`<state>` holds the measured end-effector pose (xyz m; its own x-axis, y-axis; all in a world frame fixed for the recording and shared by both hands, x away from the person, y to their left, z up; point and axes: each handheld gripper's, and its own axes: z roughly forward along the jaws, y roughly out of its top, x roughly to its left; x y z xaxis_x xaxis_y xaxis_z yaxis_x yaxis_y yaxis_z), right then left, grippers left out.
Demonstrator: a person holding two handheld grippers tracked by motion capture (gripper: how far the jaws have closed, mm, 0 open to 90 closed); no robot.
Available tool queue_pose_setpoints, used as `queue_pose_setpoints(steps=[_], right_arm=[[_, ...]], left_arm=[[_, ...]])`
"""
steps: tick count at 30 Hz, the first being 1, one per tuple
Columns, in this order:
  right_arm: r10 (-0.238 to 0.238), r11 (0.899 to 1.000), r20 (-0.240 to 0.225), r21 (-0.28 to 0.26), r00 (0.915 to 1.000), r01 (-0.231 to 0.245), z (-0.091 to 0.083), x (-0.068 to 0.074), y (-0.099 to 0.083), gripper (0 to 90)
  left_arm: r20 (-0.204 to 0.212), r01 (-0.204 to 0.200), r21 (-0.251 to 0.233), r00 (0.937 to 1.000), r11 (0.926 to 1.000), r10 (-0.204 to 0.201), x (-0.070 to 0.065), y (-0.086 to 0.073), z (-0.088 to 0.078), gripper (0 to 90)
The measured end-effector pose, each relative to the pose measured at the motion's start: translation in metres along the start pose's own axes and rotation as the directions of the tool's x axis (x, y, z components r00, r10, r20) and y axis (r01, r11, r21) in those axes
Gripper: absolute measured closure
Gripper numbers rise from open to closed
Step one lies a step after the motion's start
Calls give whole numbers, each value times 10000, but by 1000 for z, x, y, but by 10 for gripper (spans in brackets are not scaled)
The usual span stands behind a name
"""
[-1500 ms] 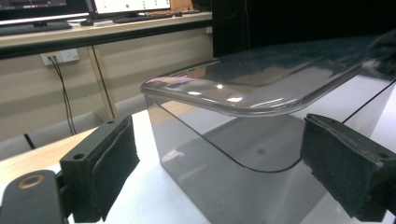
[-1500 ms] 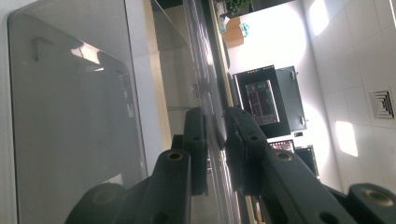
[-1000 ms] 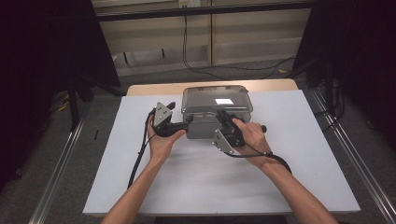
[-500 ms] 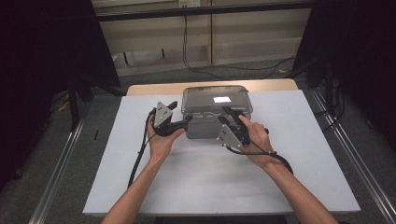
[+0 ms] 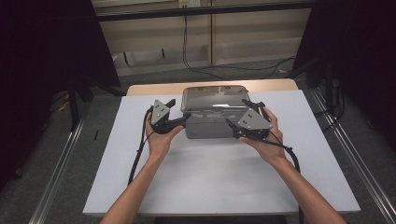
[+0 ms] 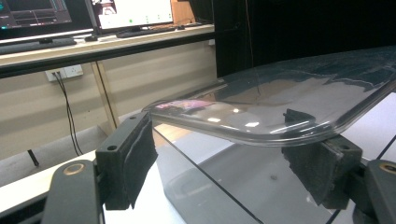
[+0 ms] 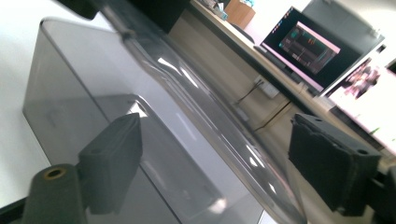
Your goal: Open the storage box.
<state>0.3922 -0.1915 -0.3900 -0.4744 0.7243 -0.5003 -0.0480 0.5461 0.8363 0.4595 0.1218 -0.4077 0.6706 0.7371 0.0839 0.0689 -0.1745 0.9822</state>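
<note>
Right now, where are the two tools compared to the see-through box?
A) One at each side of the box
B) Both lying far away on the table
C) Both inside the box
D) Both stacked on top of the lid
A: in the high view the left tool sits at the left side of the grey see-through box and the right tool at its right side, each with its jaws apart around the lid's rim.
</note>
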Motion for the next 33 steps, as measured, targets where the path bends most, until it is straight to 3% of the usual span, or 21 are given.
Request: queue_pose_setpoints(steps=[4, 10, 17, 20, 23, 33], right_arm=[[1218, 9924, -177, -127, 9924, -1221, -1, -11, -9, 141], [2007, 9796, 64, -116, 9796, -2006, 0, -24, -19, 146], [2362, 9717, 182, -49, 9715, -2361, 8, -33, -29, 192], [2515, 9678, 187, -196, 9677, -2511, 11, -36, -31, 219], [2619, 9647, 196, -337, 9649, -2612, 12, -38, -32, 241], [2371, 9703, -72, -470, 9715, -2372, 14, -40, -26, 335]], left_arm=[[12, -35, 1, 10000, 10000, 35, 1, 1, 0, 256], [90, -18, -13, 10000, 10000, 18, 1, 5, 2, 255], [220, -167, -19, 9996, 9999, 167, 0, 11, 5, 255], [215, -74, -48, 9997, 10000, 75, -1, 12, 6, 255], [308, -243, -84, 9992, 9997, 246, 0, 14, 7, 286], [497, -389, -184, 9980, 9991, 398, -1, 17, 13, 377]])
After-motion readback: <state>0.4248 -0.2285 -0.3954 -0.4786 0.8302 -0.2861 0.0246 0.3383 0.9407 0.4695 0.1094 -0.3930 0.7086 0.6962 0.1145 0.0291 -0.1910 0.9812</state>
